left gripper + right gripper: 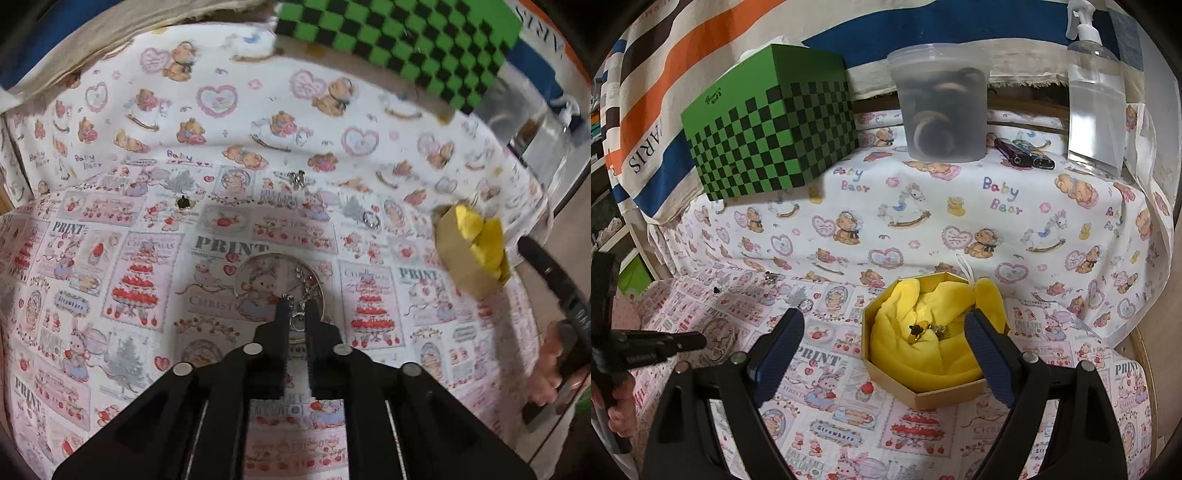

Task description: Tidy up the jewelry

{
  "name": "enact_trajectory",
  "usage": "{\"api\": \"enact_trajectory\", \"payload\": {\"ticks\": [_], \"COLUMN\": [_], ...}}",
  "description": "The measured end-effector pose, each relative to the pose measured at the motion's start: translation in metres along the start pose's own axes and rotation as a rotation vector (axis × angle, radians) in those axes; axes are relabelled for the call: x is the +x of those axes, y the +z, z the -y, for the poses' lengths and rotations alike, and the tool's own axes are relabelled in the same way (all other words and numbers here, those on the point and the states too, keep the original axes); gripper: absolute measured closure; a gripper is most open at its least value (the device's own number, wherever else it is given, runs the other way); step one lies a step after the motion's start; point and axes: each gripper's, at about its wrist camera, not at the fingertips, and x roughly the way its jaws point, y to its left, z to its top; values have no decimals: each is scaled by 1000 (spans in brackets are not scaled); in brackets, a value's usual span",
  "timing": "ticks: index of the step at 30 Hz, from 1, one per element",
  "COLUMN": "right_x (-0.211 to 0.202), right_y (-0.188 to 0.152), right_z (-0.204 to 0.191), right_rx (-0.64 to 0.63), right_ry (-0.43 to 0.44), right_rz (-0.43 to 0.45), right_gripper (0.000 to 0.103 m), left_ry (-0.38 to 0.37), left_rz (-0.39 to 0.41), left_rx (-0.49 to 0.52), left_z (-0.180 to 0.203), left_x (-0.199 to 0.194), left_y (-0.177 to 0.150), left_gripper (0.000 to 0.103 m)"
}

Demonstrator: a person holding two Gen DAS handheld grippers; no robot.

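My left gripper (297, 302) is shut on the chain of a silver bangle (258, 263) that lies on the printed cloth. Farther off lie a black stud (182, 202), a silver clip piece (297, 178) and a silver ring (371, 220). A hexagonal cardboard box (925, 396) lined with yellow cloth (923, 354) holds a gold ring with a dark stone (918, 329) and a small silver piece (941, 329). My right gripper (884, 341) is open and empty, its fingers either side of the box's near left part. The box shows at the right in the left wrist view (467, 254).
A green checkered box (768, 125) stands at the back left, a lidded translucent tub (940, 107) at the back middle, a clear spray bottle (1095, 92) at the back right. Two small dark devices (1023, 152) lie beside the tub. The table edge runs along the right.
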Motion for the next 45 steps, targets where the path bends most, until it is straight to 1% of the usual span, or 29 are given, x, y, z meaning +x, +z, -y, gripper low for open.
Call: {"api": "enact_trajectory", "payload": {"ticks": [4, 6, 10, 11, 12, 13, 16, 20, 26, 30, 32, 34, 35, 37, 39, 42, 45], "right_x": [0, 0, -1, -1, -1, -1, 0, 0, 1, 2, 2, 2, 2, 2, 2, 3, 4], "right_y": [1, 1, 1, 1, 1, 1, 1, 1, 0, 0, 0, 0, 0, 0, 0, -1, -1], "right_z": [1, 1, 2, 2, 2, 3, 3, 4, 2, 0, 0, 0, 1, 1, 1, 1, 1], "right_rx": [0, 4, 8, 9, 10, 12, 14, 15, 6, 2, 1, 3, 2, 1, 1, 3, 2], "right_ry": [-1, 0, 1, 1, 0, 0, -3, -3, -4, -4, -5, -6, -4, -9, -7, -7, -10], "right_rz": [1, -1, -1, 0, -1, -2, -4, -5, -6, -8, -8, -7, -8, -6, -6, -9, -10], "right_gripper": [16, 16, 16, 16, 16, 16, 16, 16, 16, 16, 16, 16, 16, 16, 16, 16, 16], "left_ry": [8, 32, 34, 47, 70, 83, 59, 109, 107, 159, 152, 127, 109, 61, 6, -31, -91], "left_rz": [-39, -36, -35, -37, -31, -22, 19, 87, 78, 81, 55, 59, 74, 141, 242, 366, 437], "left_rx": [10, 8, 4, 10, 15, 13, -3, -29, -60, -66, -75, -84, -85, -98, -93, -68, -61], "left_z": [1, -1, -5, -4, -4, -2, -5, -13, -24, -27, -29, -31, -29, -26, -24, -19, -18], "left_x": [11, 12, 12, 13, 12, 14, 4, -13, -16, -18, -16, -17, -20, -33, -55, -80, -95], "left_y": [-1, -2, -2, -2, -2, -1, 1, 4, 7, 5, 5, 4, 4, 4, 3, -1, -6], "left_gripper": [92, 92, 92, 96, 101, 101, 103, 103, 103, 103, 103, 103, 103, 103, 103, 103, 103]}}
